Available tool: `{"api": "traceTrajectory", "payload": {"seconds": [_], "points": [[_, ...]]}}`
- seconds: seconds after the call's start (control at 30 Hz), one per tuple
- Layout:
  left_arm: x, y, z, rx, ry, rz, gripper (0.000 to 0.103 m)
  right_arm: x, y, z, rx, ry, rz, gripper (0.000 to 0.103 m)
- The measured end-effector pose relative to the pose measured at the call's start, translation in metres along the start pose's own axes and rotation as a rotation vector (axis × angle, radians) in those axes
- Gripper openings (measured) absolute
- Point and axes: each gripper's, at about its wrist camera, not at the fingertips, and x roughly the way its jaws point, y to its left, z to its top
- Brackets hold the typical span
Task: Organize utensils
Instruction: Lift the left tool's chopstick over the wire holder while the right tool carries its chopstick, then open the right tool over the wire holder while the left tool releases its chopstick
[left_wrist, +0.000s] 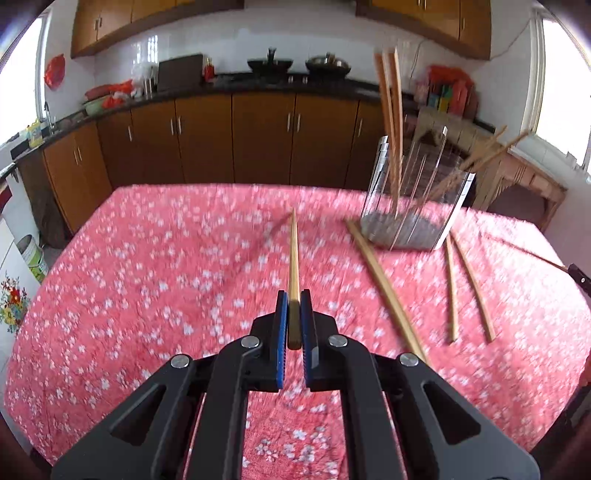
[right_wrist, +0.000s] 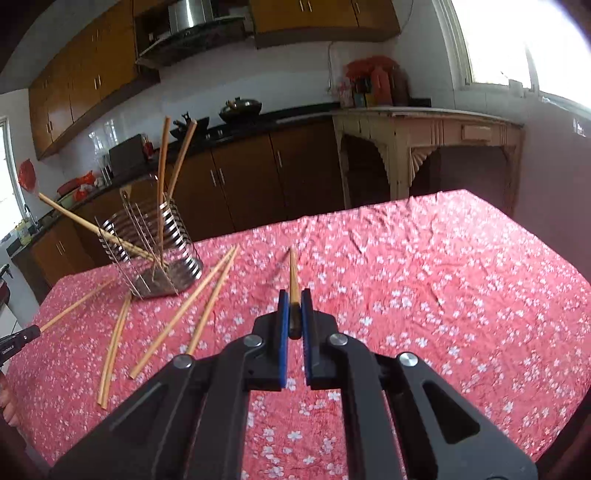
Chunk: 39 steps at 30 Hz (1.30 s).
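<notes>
At centre frame of the left wrist view, the left gripper (left_wrist: 294, 306) is clamped on a chopstick (left_wrist: 293, 258) pointing away over the pink floral tablecloth (left_wrist: 147, 277). Upper right stands the wire utensil holder (left_wrist: 413, 199) with several chopsticks in it; loose chopsticks (left_wrist: 388, 291) lie on the cloth beside it. At centre of the right wrist view, the right gripper (right_wrist: 294, 308) is likewise closed on a second chopstick (right_wrist: 293, 275), with the holder at middle left of the frame.
</notes>
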Motion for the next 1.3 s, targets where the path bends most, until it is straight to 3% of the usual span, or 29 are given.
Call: {"api": "traceTrajectory", "payload": {"seconds": [0.2, 0.3, 0.57, 0.9, 1.3], "points": [[-0.029, 0.000, 0.039, -0.051, -0.145, -0.023, 0.007, -0.015, 0.001, 0.039, 0.032, -0.130, 0.035, 0.008], [-0.031, 0.004, 0.053, -0.069, -0.176, -0.030, 0.007, -0.013, 0.001, 0.054, 0.050, -0.162, 0.043, 0.008], [-0.030, 0.004, 0.081, -0.085, -0.209, -0.037, 0.007, -0.007, 0.012, 0.083, 0.062, -0.216, 0.043, 0.008], [-0.067, -0.009, 0.108, -0.035, -0.284, -0.036, 0.007, -0.054, 0.037, 0.135, 0.000, -0.266, 0.105, 0.007], [-0.119, -0.046, 0.150, -0.043, -0.349, -0.170, 0.007, -0.097, 0.082, 0.183, -0.030, -0.283, 0.275, 0.007]]}}
